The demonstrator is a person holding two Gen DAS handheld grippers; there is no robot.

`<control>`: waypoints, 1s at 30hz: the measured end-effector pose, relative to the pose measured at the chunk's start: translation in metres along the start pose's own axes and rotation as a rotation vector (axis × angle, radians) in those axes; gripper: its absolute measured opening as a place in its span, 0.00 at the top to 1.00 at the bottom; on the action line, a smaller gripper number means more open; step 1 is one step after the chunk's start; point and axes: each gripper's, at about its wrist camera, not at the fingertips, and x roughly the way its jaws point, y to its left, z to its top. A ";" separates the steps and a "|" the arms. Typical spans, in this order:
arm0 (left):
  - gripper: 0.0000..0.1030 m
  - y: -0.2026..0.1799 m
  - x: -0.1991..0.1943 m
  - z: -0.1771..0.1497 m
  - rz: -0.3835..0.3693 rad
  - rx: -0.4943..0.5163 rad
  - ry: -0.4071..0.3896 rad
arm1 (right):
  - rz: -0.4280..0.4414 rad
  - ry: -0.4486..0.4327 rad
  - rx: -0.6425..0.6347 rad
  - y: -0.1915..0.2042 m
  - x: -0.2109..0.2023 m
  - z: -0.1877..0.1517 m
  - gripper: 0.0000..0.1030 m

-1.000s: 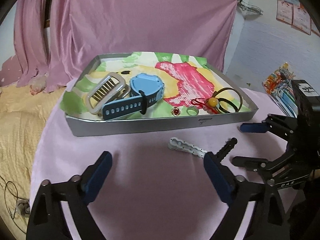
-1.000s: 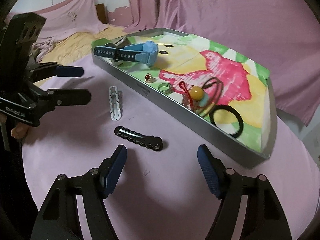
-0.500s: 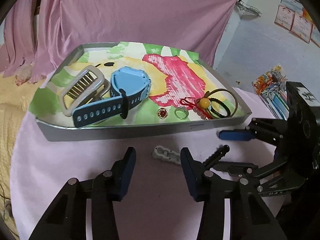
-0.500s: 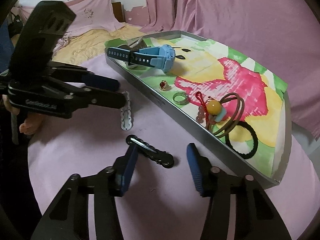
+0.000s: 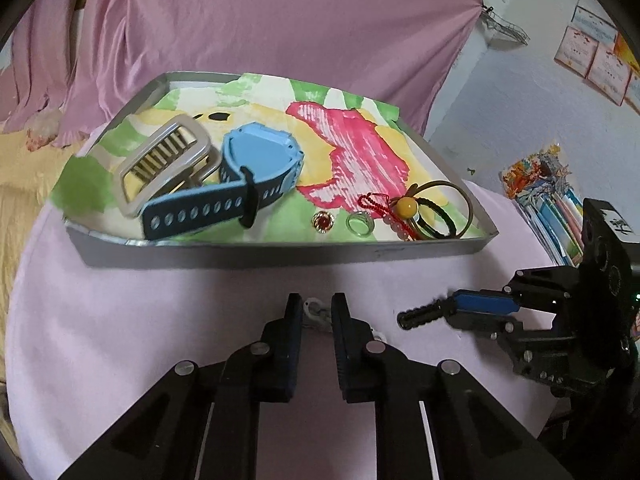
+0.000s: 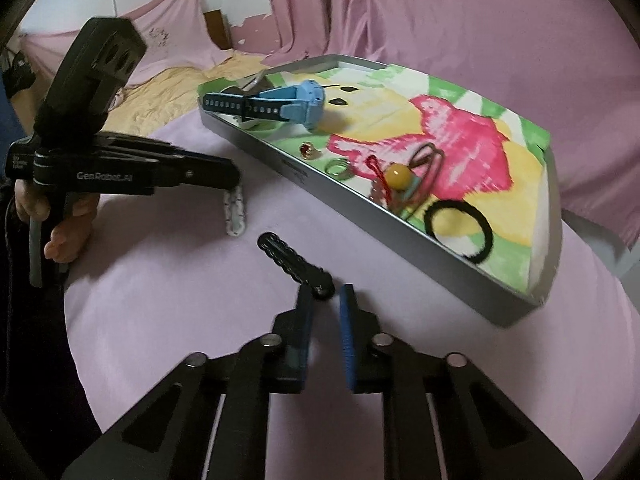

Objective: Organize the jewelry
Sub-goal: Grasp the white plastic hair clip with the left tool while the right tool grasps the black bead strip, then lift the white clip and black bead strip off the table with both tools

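On the pink cloth in front of the silver tray (image 5: 280, 256), a white link hair clip (image 5: 316, 311) sits between the fingers of my left gripper (image 5: 317, 308), which is shut on it. In the right wrist view the white clip (image 6: 236, 216) hangs out of the left gripper (image 6: 234, 178). My right gripper (image 6: 325, 300) is shut on the near end of a black link clip (image 6: 288, 258), whose far end lies on the cloth. The left wrist view shows the black clip (image 5: 420, 314) sticking out of the right gripper (image 5: 452, 308).
The paper-lined tray (image 6: 400, 248) holds a blue watch (image 5: 260, 156), a beige buckle (image 5: 164, 160), two small rings, a bead charm (image 5: 406, 208) and hair ties (image 6: 456, 232). Colourful packets (image 5: 540, 192) lie at the right. A hand (image 6: 60, 236) holds the left gripper's handle.
Both grippers went from wide open to shut while moving forward and down. The left closed on the white clip, the right on the black clip's near end.
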 end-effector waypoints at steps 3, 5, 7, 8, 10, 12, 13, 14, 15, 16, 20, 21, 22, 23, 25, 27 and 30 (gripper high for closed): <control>0.87 0.002 -0.005 -0.006 -0.003 -0.017 -0.002 | 0.001 -0.006 0.012 -0.001 -0.001 -0.004 0.91; 0.87 0.001 -0.010 -0.011 0.004 -0.023 -0.006 | 0.003 -0.008 0.013 -0.001 -0.002 -0.004 0.91; 0.89 0.001 -0.014 -0.016 0.018 -0.031 -0.010 | 0.007 -0.016 0.012 -0.002 -0.001 -0.005 0.91; 0.90 0.001 -0.017 -0.018 0.031 -0.033 -0.016 | 0.013 -0.020 0.006 -0.002 -0.001 -0.005 0.91; 0.92 0.000 -0.020 -0.022 0.049 -0.036 -0.017 | 0.019 -0.020 0.000 -0.002 0.000 -0.003 0.90; 0.98 0.000 -0.020 -0.025 0.074 -0.030 -0.007 | 0.018 -0.015 -0.009 -0.002 0.002 -0.001 0.90; 0.98 0.000 -0.019 -0.026 0.076 -0.031 -0.001 | 0.015 -0.014 -0.020 -0.001 0.003 0.002 0.90; 0.98 0.000 -0.019 -0.028 0.070 -0.033 -0.009 | 0.018 -0.013 -0.027 -0.001 0.005 0.004 0.90; 0.98 0.001 -0.020 -0.029 0.064 -0.032 -0.006 | 0.022 -0.013 -0.031 0.000 0.006 0.005 0.90; 0.98 0.001 -0.021 -0.029 0.055 -0.032 -0.008 | 0.030 -0.012 -0.038 0.000 0.007 0.007 0.90; 0.98 -0.001 -0.028 -0.032 0.064 0.007 -0.029 | 0.044 -0.006 -0.064 0.001 0.011 0.013 0.90; 0.98 -0.001 -0.030 -0.032 0.065 0.017 -0.036 | 0.049 -0.006 -0.070 0.002 0.012 0.014 0.90; 0.98 0.000 -0.033 -0.032 0.060 0.026 -0.047 | 0.051 -0.007 -0.078 0.002 0.012 0.014 0.90; 0.98 0.001 -0.037 -0.031 0.055 0.036 -0.060 | 0.053 -0.007 -0.088 0.003 0.013 0.015 0.90; 0.98 0.001 -0.040 -0.028 0.062 0.070 -0.071 | 0.055 -0.006 -0.100 0.004 0.013 0.015 0.90; 0.98 0.001 -0.039 -0.024 0.079 0.105 -0.070 | 0.058 -0.004 -0.108 0.004 0.013 0.015 0.89; 0.98 0.001 -0.033 -0.019 0.058 0.149 -0.052 | 0.055 -0.003 -0.118 0.004 0.012 0.015 0.83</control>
